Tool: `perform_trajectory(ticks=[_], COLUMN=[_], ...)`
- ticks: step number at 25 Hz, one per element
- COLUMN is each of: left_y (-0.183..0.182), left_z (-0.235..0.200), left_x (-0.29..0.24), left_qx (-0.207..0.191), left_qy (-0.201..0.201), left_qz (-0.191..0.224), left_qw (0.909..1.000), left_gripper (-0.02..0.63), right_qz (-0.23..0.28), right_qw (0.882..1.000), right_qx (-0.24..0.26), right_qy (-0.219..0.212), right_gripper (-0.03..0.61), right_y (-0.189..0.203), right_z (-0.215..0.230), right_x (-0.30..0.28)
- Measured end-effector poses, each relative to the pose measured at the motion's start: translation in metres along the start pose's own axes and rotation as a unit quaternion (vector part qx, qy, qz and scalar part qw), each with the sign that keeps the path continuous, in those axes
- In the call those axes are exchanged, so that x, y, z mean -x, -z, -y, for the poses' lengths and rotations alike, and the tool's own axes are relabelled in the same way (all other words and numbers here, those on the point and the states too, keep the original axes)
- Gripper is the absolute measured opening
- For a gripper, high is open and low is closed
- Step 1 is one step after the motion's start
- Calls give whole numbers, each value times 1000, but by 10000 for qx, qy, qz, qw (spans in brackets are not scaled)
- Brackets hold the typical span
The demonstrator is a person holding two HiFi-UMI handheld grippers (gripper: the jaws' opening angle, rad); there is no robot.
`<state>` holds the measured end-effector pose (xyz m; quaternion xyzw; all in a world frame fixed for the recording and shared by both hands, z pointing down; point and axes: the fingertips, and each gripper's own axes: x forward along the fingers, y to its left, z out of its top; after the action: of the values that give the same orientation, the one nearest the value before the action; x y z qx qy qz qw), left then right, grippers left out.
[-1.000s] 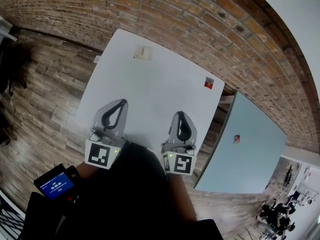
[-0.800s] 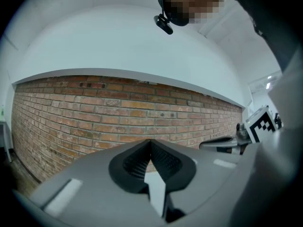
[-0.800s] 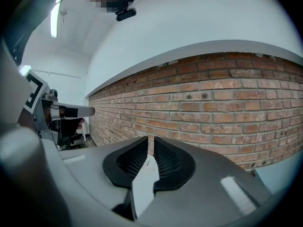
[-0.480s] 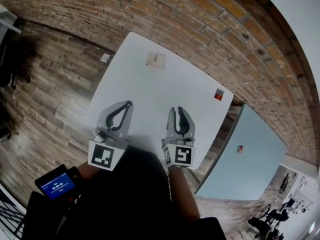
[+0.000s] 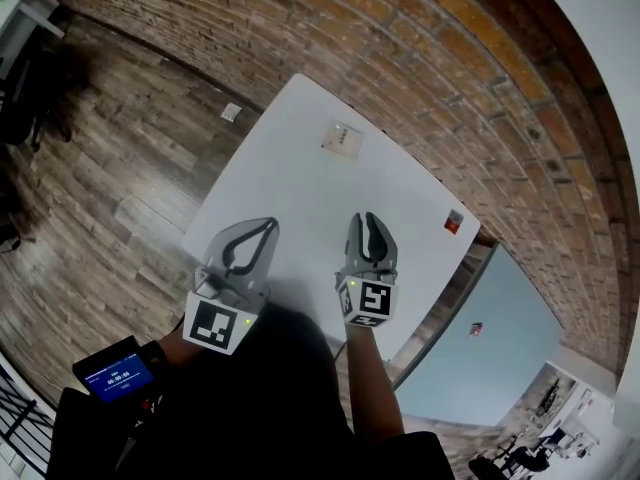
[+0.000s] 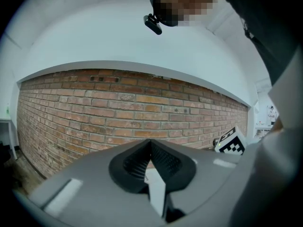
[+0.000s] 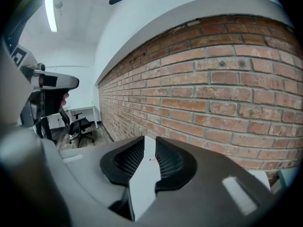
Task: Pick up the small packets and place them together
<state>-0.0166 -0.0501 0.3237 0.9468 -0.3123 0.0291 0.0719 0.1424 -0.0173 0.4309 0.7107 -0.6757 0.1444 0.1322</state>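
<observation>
Packets: two lay on the white table [image 5: 300, 183], neither one gripped. The pale packet [image 5: 343, 139] sat near the table's far edge, by the brick wall [image 5: 420, 28]. The red packet [image 5: 454, 222] sat at the table's right corner, well apart from the pale one. Left gripper [image 5: 270, 225] was over the table's near left part, jaw tips together and empty. Right gripper [image 5: 371, 219] was over the near right part. Its jaws had just been opening and stood narrowly apart, with only tabletop showing through the gap.
</observation>
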Motion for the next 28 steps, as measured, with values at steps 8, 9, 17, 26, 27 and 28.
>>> perform_trajectory(ticks=[8,9,17,26,27,28], left_y=[9,10,23,28,28,28], left_z=[-24,-26,-43,-48,-48,-49], left_x=[-7,-7,-12,-16,-16,-16], left_qx=[-51,-4,121,1,9,35], left_qy=[-48,-83,-217,-142,-137,-140], left_qz=[-265,-297,-406,-495,-496,-496], left_qw=[9996,9995,9989,9987,9987,9987], left_gripper=[0,0,0,0,0,0], right_qz=[-203,-223,-446,-669,-691,-717], right_qw=[9997,9996,9988,9975,9973,9971], right_qx=[-20,-39,30,-49,-48,-53], right_qy=[161,158,205,209,231,252], right_gripper=[86,86,101,101,101,101], right_y=[6,6,22,44,47,49], right_z=[14,15,23,34,36,39], right_x=[-36,-40,-71,-102,-106,-109])
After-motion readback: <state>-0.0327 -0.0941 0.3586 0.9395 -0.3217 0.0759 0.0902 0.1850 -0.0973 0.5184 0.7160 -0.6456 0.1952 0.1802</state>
